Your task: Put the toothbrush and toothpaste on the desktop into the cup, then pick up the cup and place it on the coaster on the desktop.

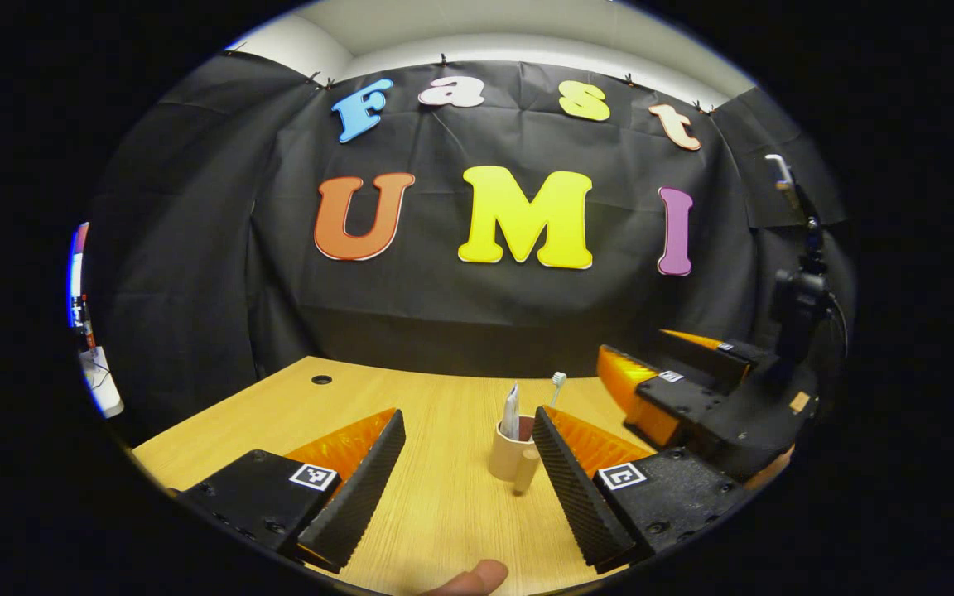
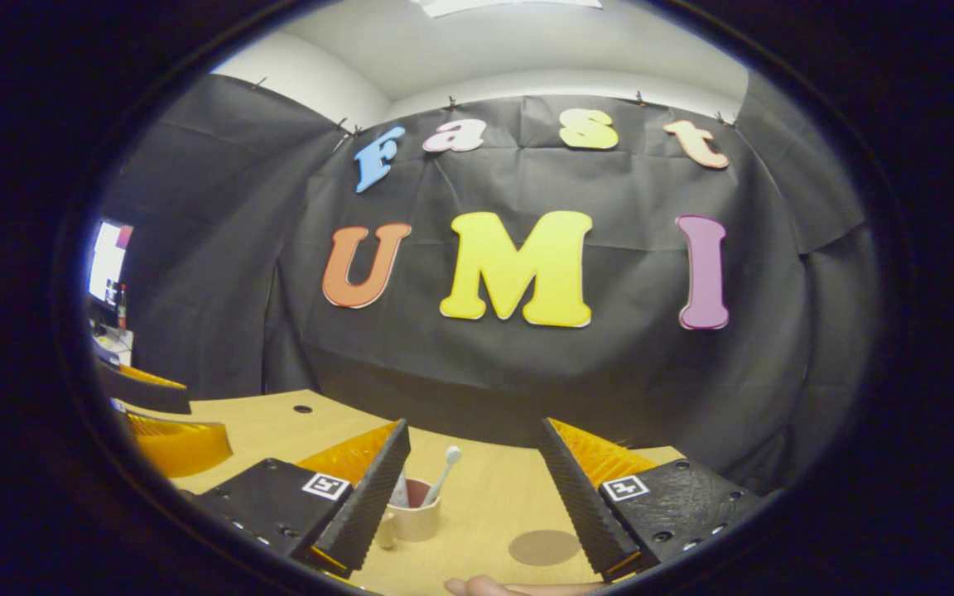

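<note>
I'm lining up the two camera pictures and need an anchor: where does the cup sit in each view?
Left gripper view: the cup stands on the table just below centre, close against the left gripper's right-hand finger, with its handle towards the camera.
Right gripper view: the cup sits low and left of centre, beside the right gripper's left-hand finger, with the coaster to its right.
Shared landmark: the toothbrush standing in the cup.

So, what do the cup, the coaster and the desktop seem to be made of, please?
The cup looks like matte ceramic or plastic: beige outside, dark red inside, no shine; which one I cannot tell. The coaster seems to be cork or thick card: a flat, dull brown disc. The desktop looks like wood-pattern laminate: pale, fine straight grain lines, smooth with a slight sheen.
</note>
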The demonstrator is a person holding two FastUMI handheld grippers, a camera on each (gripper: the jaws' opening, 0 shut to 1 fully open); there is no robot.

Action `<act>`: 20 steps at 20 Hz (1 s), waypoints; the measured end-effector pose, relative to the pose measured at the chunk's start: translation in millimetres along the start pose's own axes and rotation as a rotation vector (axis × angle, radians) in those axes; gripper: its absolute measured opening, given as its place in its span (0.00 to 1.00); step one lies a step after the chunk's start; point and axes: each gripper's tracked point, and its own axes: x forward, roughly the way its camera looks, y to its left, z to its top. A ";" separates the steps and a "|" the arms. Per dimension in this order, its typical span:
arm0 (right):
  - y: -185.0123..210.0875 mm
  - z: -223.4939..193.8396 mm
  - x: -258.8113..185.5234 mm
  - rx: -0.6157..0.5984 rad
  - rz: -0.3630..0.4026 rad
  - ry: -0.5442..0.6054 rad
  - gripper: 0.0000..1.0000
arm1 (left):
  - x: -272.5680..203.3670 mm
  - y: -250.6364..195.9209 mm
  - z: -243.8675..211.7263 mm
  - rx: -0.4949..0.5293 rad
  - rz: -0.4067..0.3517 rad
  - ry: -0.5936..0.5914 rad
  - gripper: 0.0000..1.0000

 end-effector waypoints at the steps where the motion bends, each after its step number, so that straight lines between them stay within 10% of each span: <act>1: -13.3 3.6 -12.5 0.004 -0.011 -0.004 0.94 | 1.1 -5.3 -2.0 -0.003 -0.002 0.009 0.98; 10: -127.5 5.7 -104.9 0.012 -0.181 0.016 0.94 | 17.9 -60.5 -11.3 -0.021 -0.102 0.180 0.99; 20: -160.2 -6.1 -136.3 0.082 -0.208 0.025 0.94 | 86.5 -77.9 -50.6 0.133 -0.107 0.626 0.99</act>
